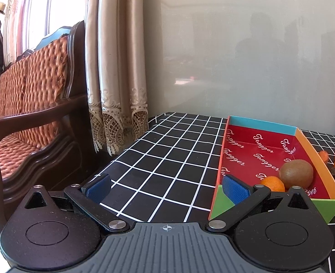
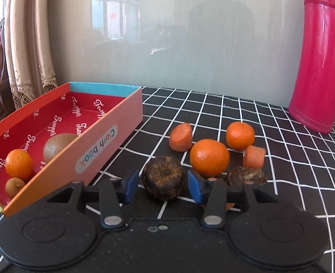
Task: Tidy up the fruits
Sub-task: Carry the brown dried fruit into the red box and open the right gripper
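Fruit pile [image 2: 215,157] crowds right; bare tablecloth [image 1: 167,159] left (box [image 2: 103,150] between)

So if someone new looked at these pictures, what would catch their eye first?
Probably the right gripper, its blue pads either side of a dark brown round fruit on the checked tablecloth, with a narrow gap on each side. Just behind lie the bright mandarins and carrot pieces, and a tall pink flask at far right. To the left stands the red-lined box, already holding a kiwi and a mandarin.
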A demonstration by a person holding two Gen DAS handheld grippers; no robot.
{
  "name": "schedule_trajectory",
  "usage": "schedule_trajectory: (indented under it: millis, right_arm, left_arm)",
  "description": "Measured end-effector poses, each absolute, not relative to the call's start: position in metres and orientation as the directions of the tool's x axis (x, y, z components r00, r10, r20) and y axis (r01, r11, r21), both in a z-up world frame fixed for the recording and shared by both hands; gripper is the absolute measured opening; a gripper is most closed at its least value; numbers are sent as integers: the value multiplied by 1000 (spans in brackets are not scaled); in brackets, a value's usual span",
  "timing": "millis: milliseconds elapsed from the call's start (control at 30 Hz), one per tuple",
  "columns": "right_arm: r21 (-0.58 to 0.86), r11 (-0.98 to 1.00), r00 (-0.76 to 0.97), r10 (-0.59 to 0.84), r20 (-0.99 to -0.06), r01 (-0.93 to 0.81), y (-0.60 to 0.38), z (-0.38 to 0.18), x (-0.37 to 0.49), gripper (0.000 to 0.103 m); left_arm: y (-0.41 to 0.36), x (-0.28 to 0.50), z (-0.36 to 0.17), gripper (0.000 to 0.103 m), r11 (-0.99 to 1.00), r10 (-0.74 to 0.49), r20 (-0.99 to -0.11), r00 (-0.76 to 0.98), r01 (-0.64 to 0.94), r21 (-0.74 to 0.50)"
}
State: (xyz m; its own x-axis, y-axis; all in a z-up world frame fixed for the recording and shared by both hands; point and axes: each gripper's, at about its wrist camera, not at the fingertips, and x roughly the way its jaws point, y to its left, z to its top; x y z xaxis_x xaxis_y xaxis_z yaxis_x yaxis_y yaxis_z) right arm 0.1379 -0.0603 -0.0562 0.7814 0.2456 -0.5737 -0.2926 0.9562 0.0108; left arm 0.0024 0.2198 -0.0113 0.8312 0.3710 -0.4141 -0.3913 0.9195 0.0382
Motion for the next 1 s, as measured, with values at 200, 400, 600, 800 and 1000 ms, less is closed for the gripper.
schedule_trajectory:
  millis: [200, 400, 600, 800, 1000]
  right_arm:
    - [-16, 953, 793, 241, -559, -301, -58, -54, 132, 41]
    - [-19, 952, 822, 253, -511, -305, -57, -35, 121, 41]
    - [-4, 938, 853, 313, -419, -346, -51, -11, 101, 41]
    - [-6, 913, 842, 373, -389, -407, -33, -3, 89, 41]
    - [-14, 884, 817, 426, -388, -467, -12, -2, 80, 41]
  left_arm:
    - [223, 0, -10, 103, 915, 378, -411, 830, -402, 30]
    - [225, -5, -7, 103, 912, 383, -400, 833, -409, 22]
    - [233, -11, -5, 103, 906, 396, -398, 827, -423, 22]
    - [242, -17, -3, 103, 895, 418, -392, 819, -445, 25]
    - [255, -20, -6, 103, 881, 444, -402, 801, -473, 29]
